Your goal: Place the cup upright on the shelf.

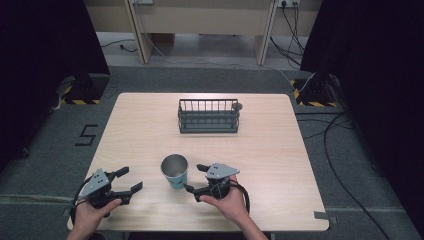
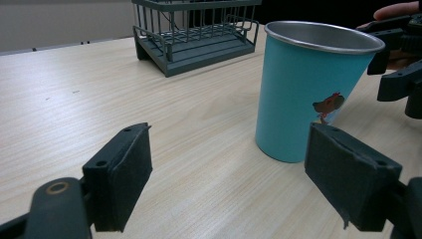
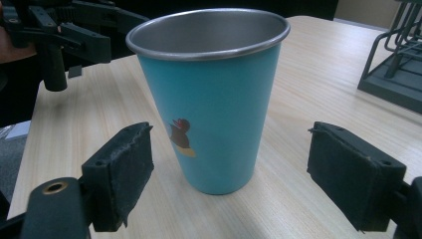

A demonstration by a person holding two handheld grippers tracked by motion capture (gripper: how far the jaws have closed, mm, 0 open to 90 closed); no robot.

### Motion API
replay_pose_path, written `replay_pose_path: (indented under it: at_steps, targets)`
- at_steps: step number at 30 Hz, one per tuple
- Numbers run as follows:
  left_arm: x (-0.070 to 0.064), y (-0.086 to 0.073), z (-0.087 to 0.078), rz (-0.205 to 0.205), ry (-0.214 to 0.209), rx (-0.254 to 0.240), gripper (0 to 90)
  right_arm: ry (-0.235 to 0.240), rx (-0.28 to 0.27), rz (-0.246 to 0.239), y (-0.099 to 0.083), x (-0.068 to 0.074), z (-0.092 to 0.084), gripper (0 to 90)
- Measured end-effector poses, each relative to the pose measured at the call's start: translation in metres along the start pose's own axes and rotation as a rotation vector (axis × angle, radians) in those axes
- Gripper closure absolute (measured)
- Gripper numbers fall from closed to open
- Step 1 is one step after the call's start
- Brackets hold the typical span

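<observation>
A teal metal cup (image 1: 174, 171) with a small cartoon bird stands upright near the table's front edge. My right gripper (image 1: 194, 178) is just right of it, open and aimed at it. In the right gripper view the cup (image 3: 214, 99) sits in front of the open right gripper (image 3: 229, 174), centred between the jaws and untouched. My left gripper (image 1: 130, 179) is open at the front left, a short way from the cup. In the left gripper view the cup (image 2: 308, 94) stands ahead and to the right of my open left gripper (image 2: 234, 184). Nothing is held.
A dark wire basket (image 1: 208, 116) stands at the back middle of the wooden table (image 1: 140, 135), and I see nothing inside it. It appears as the basket (image 2: 194, 35) in the left gripper view and at the right edge as the basket (image 3: 398, 64) in the right gripper view.
</observation>
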State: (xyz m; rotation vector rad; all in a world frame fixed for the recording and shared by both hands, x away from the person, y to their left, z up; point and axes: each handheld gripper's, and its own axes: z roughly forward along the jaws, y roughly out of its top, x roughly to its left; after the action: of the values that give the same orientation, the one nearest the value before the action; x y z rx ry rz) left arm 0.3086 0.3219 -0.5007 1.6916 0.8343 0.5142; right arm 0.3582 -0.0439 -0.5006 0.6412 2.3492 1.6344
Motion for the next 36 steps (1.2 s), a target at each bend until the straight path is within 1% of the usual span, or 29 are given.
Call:
replay_pose_path:
  at_steps: [3, 7, 10, 18, 28, 29, 36]
  targets:
    - [0.0, 0.0, 0.001, -0.007, 0.001, -0.001, 18.2, 0.005, 0.004, -0.002, 0.0, 0.001, 0.004, 18.6]
    - [0.0, 0.0, 0.0, -0.005, 0.001, -0.001, 18.1, 0.004, 0.006, -0.001, -0.001, 0.0, 0.008, 18.6]
    - [0.0, 0.0, 0.001, -0.005, -0.001, -0.001, 18.1, 0.009, 0.011, -0.009, 0.0, 0.002, 0.012, 17.3]
    - [-0.001, 0.0, 0.001, -0.004, -0.006, -0.001, 18.2, 0.003, 0.014, -0.017, 0.0, 0.002, 0.019, 16.8]
    - [-0.002, 0.0, 0.003, -0.006, -0.014, 0.0, 18.2, 0.001, 0.016, -0.008, 0.002, 0.002, 0.03, 16.1]
    - [-0.002, 0.0, 0.003, -0.006, -0.014, 0.0, 18.2, 0.006, 0.018, -0.019, 0.003, 0.002, 0.034, 15.9]
    - [-0.002, 0.0, 0.003, -0.004, -0.015, 0.001, 18.2, 0.017, 0.01, -0.034, 0.01, 0.006, 0.046, 15.7]
